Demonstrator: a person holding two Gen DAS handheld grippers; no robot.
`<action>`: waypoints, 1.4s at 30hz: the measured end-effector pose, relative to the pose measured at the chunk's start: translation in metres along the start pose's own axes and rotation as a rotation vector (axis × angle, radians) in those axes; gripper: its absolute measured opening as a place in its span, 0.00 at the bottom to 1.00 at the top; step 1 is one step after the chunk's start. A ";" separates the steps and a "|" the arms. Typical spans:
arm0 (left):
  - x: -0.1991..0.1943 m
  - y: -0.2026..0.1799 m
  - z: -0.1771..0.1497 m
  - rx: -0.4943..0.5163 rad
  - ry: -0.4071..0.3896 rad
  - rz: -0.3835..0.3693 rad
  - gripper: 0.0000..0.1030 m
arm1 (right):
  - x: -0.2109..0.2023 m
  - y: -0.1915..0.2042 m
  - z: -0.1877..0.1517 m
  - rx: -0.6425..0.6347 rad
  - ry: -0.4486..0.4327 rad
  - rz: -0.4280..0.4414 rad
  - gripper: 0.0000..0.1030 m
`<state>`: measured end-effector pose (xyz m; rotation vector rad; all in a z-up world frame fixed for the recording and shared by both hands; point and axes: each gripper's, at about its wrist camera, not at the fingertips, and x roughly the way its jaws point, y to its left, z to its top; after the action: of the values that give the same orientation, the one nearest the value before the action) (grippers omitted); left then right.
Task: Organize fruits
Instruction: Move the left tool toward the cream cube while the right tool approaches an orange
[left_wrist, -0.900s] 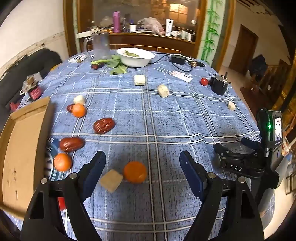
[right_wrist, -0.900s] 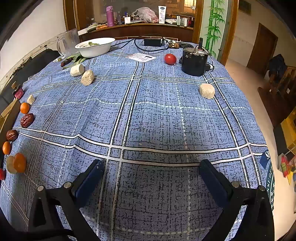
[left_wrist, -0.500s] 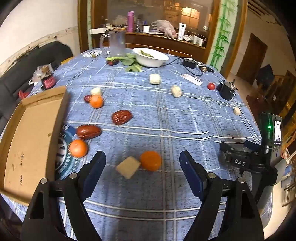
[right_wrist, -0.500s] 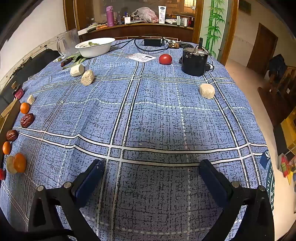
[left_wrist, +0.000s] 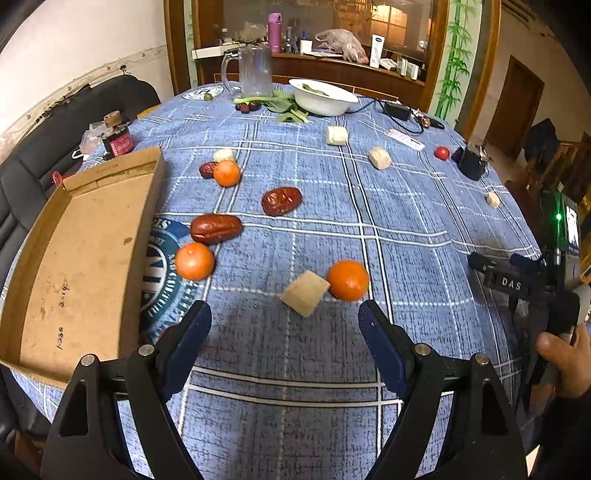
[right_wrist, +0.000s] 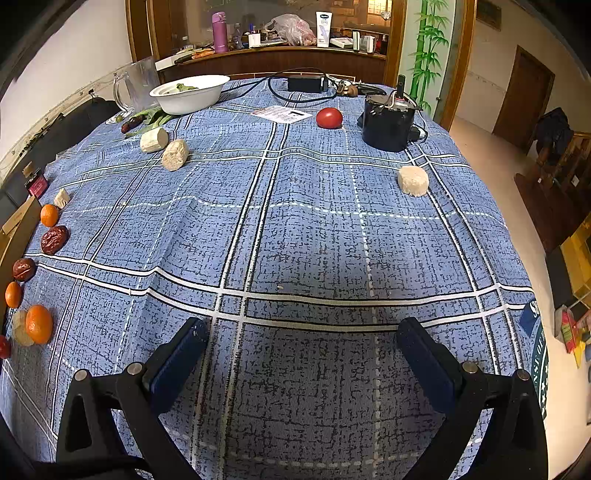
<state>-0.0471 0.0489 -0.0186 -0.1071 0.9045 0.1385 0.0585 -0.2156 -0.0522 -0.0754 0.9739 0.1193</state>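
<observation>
In the left wrist view my left gripper (left_wrist: 284, 325) is open and empty above the blue plaid cloth. Just ahead lie a tan chunk (left_wrist: 305, 292) and an orange (left_wrist: 348, 280). Further left are another orange (left_wrist: 194, 260), a smooth red date (left_wrist: 216, 228), a wrinkled date (left_wrist: 281, 200) and a third orange (left_wrist: 226, 172). An empty cardboard tray (left_wrist: 77, 258) sits at the left edge. In the right wrist view my right gripper (right_wrist: 299, 336) is open and empty over bare cloth; a tomato (right_wrist: 329, 118) lies far ahead.
A white bowl (right_wrist: 190, 92), a glass mug (left_wrist: 255, 70) and greens stand at the back. A black round device (right_wrist: 388, 122) with cables sits near the tomato. Pale chunks (right_wrist: 413, 180) (right_wrist: 175, 154) are scattered about. The right gripper's handle (left_wrist: 517, 284) shows at the table's right edge.
My left gripper has pulled back and risen, so the fruits and the tray sit further ahead in view. The tomato has rolled a little left. The right gripper has not moved.
</observation>
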 end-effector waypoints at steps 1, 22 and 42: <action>0.001 -0.002 -0.001 0.003 0.001 0.002 0.80 | 0.000 0.000 0.000 0.000 0.000 0.000 1.00; -0.004 -0.011 -0.005 0.015 0.015 0.010 0.80 | -0.075 0.064 0.020 -0.159 -0.043 0.190 1.00; -0.006 0.000 -0.015 0.019 0.037 0.034 0.80 | -0.094 0.125 0.013 -0.496 -0.131 0.143 1.00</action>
<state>-0.0624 0.0459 -0.0226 -0.0770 0.9450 0.1605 0.0001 -0.0966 0.0323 -0.4484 0.8008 0.4910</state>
